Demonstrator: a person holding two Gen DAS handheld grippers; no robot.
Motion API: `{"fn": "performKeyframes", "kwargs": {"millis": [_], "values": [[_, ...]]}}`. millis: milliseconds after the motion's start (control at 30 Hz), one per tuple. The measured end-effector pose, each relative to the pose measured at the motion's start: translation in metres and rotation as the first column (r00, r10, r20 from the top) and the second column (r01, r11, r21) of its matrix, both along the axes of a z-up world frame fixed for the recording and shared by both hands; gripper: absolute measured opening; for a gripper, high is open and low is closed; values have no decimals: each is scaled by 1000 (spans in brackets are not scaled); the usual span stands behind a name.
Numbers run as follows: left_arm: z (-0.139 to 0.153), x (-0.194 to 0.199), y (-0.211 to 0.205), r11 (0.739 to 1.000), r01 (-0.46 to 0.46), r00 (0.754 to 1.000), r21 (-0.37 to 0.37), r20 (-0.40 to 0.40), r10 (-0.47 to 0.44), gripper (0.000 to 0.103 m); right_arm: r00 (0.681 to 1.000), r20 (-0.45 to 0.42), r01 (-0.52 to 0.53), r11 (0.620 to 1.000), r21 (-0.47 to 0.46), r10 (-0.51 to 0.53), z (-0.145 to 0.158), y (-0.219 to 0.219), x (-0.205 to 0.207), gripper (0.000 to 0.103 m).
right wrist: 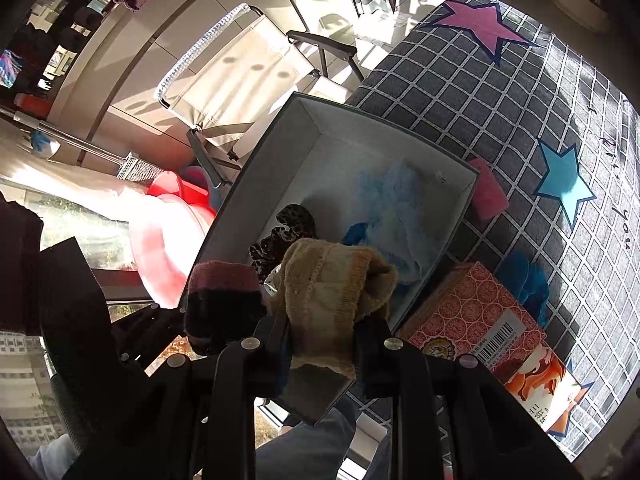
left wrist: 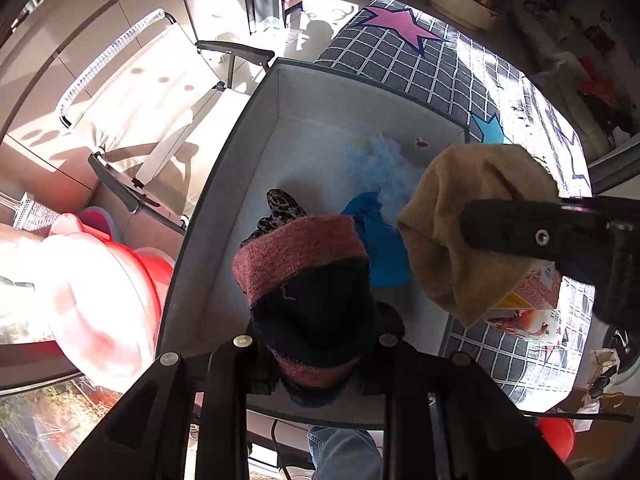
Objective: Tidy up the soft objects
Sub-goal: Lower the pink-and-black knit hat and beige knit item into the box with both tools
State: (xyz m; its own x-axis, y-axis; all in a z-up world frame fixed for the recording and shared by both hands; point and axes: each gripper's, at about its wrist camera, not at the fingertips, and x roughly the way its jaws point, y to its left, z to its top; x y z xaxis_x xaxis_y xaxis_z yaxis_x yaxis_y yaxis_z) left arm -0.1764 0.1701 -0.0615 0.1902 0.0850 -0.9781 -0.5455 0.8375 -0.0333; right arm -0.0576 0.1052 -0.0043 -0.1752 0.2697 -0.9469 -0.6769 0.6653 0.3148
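- Currently, the left hand-held gripper is clamped on a dark sock with a pink band, which hangs over the near end of the grey storage box.
- The right hand-held gripper is clamped on a tan fleecy cloth, held above the box's near right corner, at about 5 o'clock from the box centre.
- Already inside the box: a pale blue fluffy item, a bright blue cloth and a leopard-print piece.
- Risk one: the two held items hang close together. If both are let go at once they may snag on each other or on the opposite hand-held gripper, since napped fabric clings.
- Risk two: the tan cloth sits near the right wall. A release there could drape it over the rim, or drop it onto the patterned carton just beside the box at 4 o'clock.
- Risk three: the box stands at the edge of the checked bed cover, with a folding chair and floor beyond at 9 o'clock. A push on its wall could tip it off.
- Outstanding: a pink sponge-like pad and a dark blue fluffy item lie outside the box, at 2 and 4 o'clock.
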Motion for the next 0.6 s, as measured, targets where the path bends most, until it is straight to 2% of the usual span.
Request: {"fn": "performKeyframes", "kwargs": {"millis": [600], "values": [[-2, 3, 1, 1000, 4, 1000, -6, -14, -4, 28, 1000, 3, 10, 1000, -1, -10, -1, 1, 3, 26]]}}
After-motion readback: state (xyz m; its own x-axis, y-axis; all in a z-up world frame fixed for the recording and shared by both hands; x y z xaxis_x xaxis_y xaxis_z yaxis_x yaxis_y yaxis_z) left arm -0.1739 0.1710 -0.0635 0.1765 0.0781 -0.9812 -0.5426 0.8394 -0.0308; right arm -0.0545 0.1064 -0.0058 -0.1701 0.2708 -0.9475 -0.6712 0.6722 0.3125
